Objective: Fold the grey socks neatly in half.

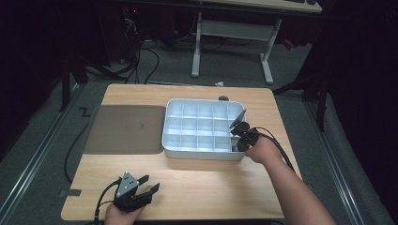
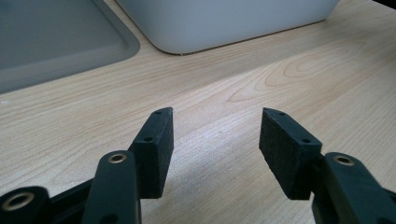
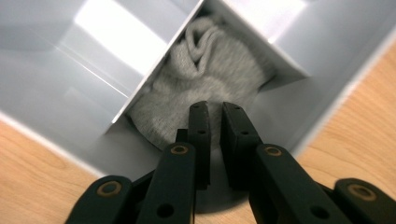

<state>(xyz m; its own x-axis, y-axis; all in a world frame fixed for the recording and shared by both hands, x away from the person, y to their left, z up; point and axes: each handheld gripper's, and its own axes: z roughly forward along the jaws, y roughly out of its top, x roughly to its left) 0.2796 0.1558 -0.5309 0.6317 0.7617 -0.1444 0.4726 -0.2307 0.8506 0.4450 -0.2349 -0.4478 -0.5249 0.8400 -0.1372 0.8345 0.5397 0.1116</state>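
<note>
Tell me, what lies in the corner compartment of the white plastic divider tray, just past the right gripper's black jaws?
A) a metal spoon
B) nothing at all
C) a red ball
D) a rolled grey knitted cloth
D: the right gripper view shows a rolled grey knitted cloth tucked in a compartment of the white plastic divider tray, just beyond the right gripper.

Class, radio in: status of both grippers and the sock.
Left gripper open over bare table. Right gripper slightly open at sock, bundled in corner compartment of organizer. Nothing in the way.
</note>
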